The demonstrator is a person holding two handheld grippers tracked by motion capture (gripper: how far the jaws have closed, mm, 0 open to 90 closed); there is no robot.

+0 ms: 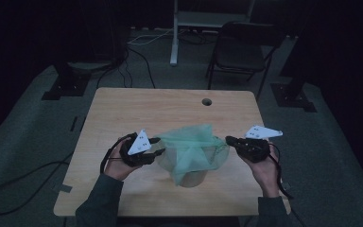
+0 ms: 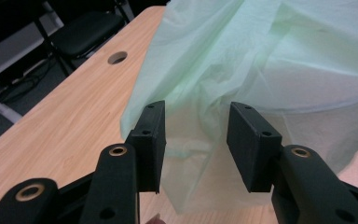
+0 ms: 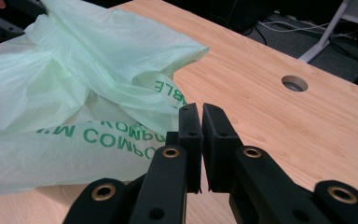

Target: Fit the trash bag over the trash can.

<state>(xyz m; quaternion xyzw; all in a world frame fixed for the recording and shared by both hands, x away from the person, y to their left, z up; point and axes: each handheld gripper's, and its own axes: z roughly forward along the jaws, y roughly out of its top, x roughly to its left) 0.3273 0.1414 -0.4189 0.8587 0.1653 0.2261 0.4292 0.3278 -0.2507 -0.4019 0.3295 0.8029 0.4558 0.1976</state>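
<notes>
A pale green plastic bag (image 1: 191,146) with green lettering is draped over a beige container (image 1: 192,180) at the table's front middle. My left gripper (image 1: 159,145) sits at the bag's left side, open. In the left gripper view its jaws (image 2: 196,121) stand wide apart, with a hanging fold of the bag (image 2: 261,56) just beyond them. My right gripper (image 1: 228,139) is at the bag's right edge. In the right gripper view its jaws (image 3: 199,109) are pressed together where a fold of the bag (image 3: 74,70) runs down to their tips.
The wooden table (image 1: 123,109) has a round cable hole (image 1: 206,101) near its far edge. Behind the table a black chair (image 1: 241,47) and a white desk leg (image 1: 174,33) stand on the dark floor, with cables lying around.
</notes>
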